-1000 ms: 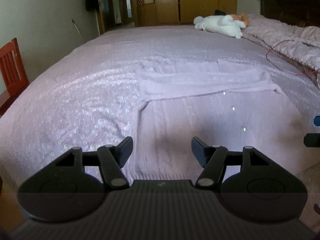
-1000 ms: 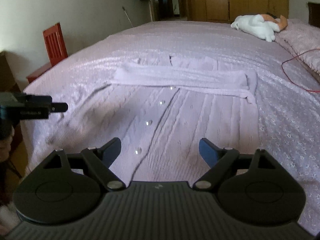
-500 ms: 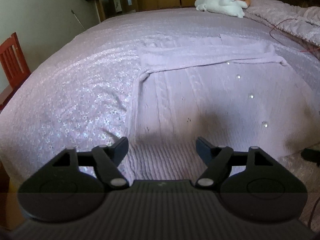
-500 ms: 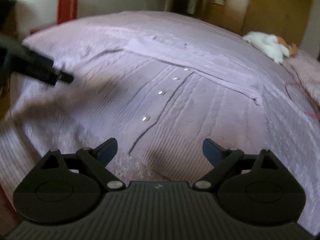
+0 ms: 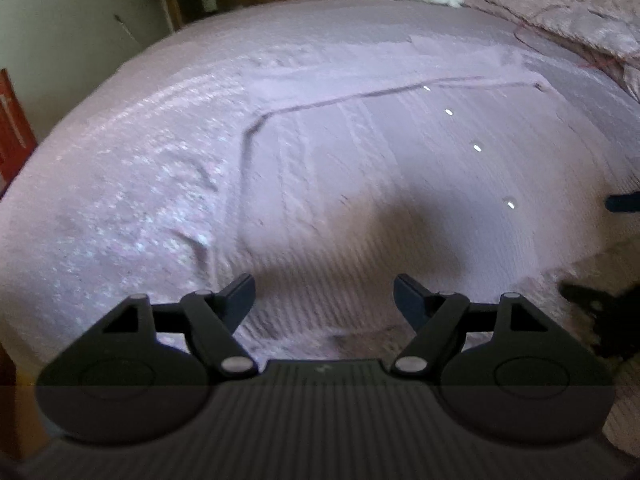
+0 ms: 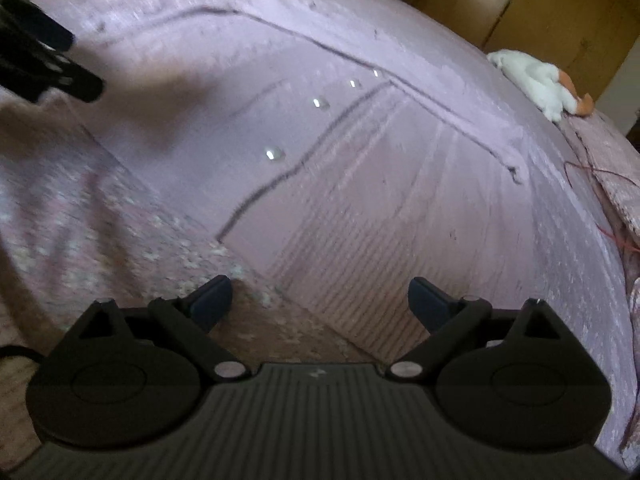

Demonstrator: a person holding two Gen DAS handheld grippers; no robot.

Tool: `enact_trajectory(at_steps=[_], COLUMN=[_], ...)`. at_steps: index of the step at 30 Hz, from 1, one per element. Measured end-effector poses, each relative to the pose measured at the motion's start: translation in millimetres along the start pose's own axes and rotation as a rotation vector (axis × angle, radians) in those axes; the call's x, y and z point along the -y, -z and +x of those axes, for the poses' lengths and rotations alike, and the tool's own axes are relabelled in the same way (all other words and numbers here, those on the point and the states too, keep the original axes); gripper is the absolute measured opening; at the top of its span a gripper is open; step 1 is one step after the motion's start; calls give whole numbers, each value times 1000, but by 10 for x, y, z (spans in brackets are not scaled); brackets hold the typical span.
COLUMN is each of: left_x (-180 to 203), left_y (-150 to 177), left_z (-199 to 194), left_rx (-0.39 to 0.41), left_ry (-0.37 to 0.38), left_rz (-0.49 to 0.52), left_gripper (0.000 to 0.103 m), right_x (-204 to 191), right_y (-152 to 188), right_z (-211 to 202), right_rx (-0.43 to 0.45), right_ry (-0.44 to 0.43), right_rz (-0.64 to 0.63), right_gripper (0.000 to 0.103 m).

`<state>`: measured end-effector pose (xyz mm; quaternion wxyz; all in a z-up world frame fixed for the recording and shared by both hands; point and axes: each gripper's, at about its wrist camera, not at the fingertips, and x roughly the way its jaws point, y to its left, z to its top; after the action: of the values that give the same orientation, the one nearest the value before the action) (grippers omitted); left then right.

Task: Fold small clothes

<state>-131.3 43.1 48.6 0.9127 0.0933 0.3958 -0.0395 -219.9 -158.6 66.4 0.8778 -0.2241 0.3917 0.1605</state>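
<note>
Bed [image 5: 120, 200]: cardigan [image 5: 360, 168] flat, hem twd both wide-open tools.

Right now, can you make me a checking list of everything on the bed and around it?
Surface: big bed with a pale pink flowery bedspread, a bit wrinkled.
Job's things: lilac knitted button-up cardigan lying flat, sleeves folded across its top, shiny buttons done up in a row.
Clutter: white stuffed toy with an orange patch at the far end; crumpled pink quilt beside it.
Grippers: left gripper open over the cardigan's ribbed hem; right gripper open over the hem's other corner; neither holds anything.
Cables: thin red cord near the quilt.
Surroundings: wooden yellow-brown wardrobe, red chair, pale wall.
</note>
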Motion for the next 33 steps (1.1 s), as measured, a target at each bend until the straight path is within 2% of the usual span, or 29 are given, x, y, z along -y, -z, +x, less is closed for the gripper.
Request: enact_trajectory(at_steps=[3, 8, 10, 14, 16, 20, 24, 29, 33], left_x=[66, 220, 301, 462, 484, 479, 422, 353, 352], left_y=[30, 72, 91, 122, 120, 70, -9, 20, 41], left_z=[2, 50, 86, 236, 286, 332, 380, 439, 420], left_rx=[-5, -21, -22, -45, -37, -14, 5, 28, 50], left_ry=[30, 75, 51, -63, -85, -104, -110, -80, -74], left_rz=[42, 144, 190, 280, 297, 293, 246, 184, 170], left_gripper=[78, 78, 78, 79, 80, 81, 81, 79, 76], right_x=[40, 208, 271, 394, 451, 497, 451, 403, 344], right_y=[-3, -58, -63, -77, -95, -93, -29, 99, 91], right_z=[92, 156, 168, 144, 126, 110, 103, 153, 163], right_rx=[1, 30, 41, 82, 108, 126, 113, 93, 97], right_ry=[21, 108, 139, 151, 161, 161, 131, -6, 27], right_rz=[28, 93, 120, 172, 191, 215, 225, 302, 294], right_gripper=[99, 99, 99, 99, 99, 99, 99, 98, 88])
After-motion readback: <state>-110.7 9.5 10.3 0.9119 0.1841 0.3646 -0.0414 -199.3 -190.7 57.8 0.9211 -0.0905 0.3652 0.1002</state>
